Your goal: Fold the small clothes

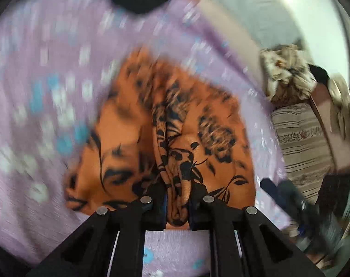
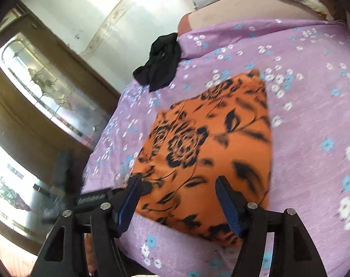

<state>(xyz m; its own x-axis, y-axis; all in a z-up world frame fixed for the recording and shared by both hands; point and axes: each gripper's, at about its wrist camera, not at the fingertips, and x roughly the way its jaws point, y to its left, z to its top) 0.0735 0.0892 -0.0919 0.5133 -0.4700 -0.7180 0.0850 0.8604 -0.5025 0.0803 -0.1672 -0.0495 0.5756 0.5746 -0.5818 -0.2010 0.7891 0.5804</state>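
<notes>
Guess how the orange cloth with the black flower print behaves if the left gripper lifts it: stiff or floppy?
Likely floppy: the orange cloth with the black flower print bunches into soft folds where the left gripper pinches it. Probably light, since it lies thin and flat on the purple flowered bedsheet. The unheld part would likely sag and drag.

My left gripper [image 1: 177, 204] points steeply down, its jaws pinched tight on a bunched fold of the orange cloth [image 1: 175, 152]. My right gripper [image 2: 178, 198] points downward too, jaws spread wide, its pads clamping nothing.
</notes>
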